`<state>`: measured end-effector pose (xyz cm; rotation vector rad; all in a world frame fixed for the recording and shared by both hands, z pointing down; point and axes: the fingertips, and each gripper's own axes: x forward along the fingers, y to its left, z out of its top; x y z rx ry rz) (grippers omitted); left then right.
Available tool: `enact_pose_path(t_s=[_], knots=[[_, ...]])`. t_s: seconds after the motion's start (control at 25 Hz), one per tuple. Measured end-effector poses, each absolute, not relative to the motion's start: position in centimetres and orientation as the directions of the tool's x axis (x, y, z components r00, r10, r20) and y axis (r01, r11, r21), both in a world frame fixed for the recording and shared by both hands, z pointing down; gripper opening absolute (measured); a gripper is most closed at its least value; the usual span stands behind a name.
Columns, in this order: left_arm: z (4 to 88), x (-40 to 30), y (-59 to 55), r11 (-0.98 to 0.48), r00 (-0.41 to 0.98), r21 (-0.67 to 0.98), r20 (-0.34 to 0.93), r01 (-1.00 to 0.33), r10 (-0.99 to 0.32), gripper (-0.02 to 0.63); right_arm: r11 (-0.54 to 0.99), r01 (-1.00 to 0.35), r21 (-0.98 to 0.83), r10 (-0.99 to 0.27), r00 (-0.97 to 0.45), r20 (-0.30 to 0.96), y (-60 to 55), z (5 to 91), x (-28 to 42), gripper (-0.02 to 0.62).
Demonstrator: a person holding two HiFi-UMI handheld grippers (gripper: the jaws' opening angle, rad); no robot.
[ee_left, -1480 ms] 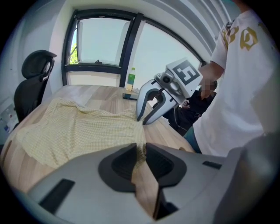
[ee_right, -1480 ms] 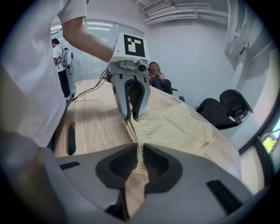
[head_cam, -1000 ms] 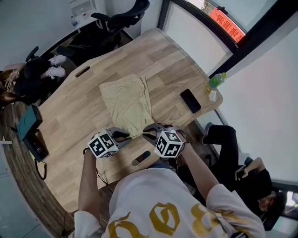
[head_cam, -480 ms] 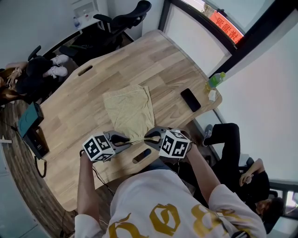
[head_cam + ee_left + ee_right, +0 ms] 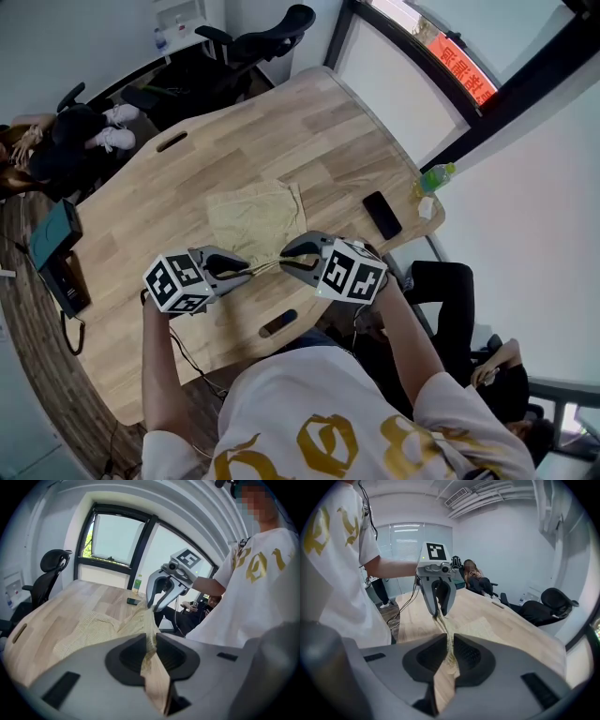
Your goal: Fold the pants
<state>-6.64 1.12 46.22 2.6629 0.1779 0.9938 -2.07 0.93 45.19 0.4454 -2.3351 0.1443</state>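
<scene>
Pale yellow pants (image 5: 253, 220) lie on the wooden table (image 5: 319, 131), their near edge drawn up off the wood. My left gripper (image 5: 246, 270) is shut on that edge at its left, and my right gripper (image 5: 286, 262) is shut on it a little to the right. The cloth stretches taut between the two. In the left gripper view a strip of fabric runs through my left gripper (image 5: 151, 644), and the rest of the pants (image 5: 89, 625) spreads out beyond. In the right gripper view the cloth is pinched in my right gripper (image 5: 450, 656), with the left gripper (image 5: 439, 615) facing it.
A black phone (image 5: 382, 215) lies right of the pants, and a green bottle (image 5: 434, 175) stands at the table's right edge. A cable slot (image 5: 278, 324) is cut near the front edge. Office chairs (image 5: 267, 28) and seated people (image 5: 56, 141) ring the table.
Both grippers have risen together with the near edge of the pants, which now hangs higher above the table. The far part of the pants stays flat.
</scene>
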Motion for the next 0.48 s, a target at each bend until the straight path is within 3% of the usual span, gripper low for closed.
enact_pose_path(t_s=[0.48], knots=[[48.3, -6.0, -5.4, -0.946, 0.715, 0.323, 0.667, -0.026, 0.209, 0.071, 0.941, -0.337, 0.014, -0.244, -0.651, 0.719, -5.7, 47.5, -1.6, 0.044]])
